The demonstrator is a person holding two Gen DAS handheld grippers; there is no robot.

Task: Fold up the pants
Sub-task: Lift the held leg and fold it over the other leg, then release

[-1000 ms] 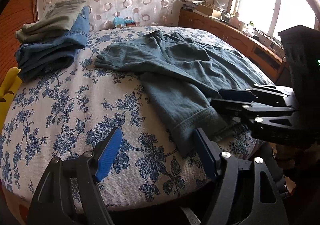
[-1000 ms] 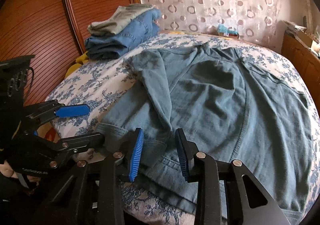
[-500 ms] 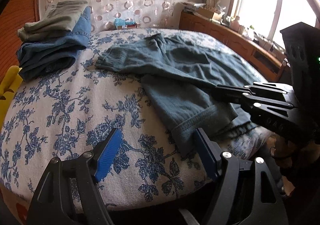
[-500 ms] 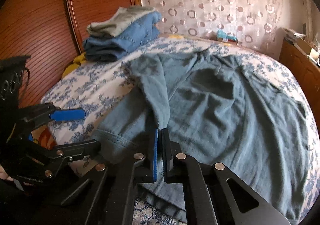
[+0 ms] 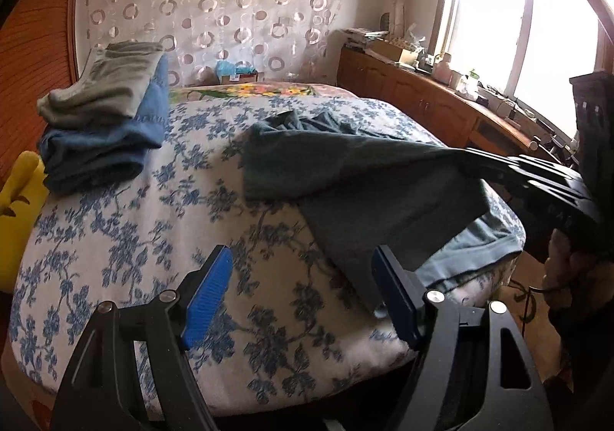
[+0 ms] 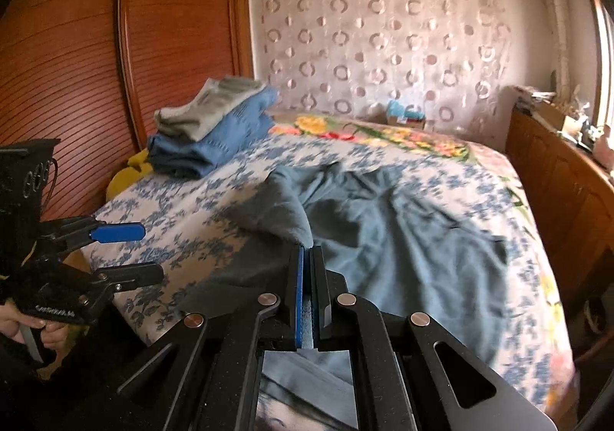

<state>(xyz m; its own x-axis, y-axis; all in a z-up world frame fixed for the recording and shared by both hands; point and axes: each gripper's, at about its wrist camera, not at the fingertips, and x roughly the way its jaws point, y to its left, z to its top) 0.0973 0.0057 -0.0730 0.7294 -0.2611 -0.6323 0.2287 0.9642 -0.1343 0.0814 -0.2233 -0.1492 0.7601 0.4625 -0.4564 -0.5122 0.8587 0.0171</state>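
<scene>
Right gripper has just clamped shut on the pants leg hem and lifted it; left gripper gapes wide, empty; fold-over likely starting

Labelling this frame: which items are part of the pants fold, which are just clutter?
In play:
teal pants
right gripper, shut on them
left gripper, open

Clutter:
folded clothes stack
yellow toy
sideboard

The bed carries a blue-floral cover. 1 pair of grey-blue pants lies spread on it, partly lifted at the near edge. A stack of folded clothes rests at the far left corner.
</scene>
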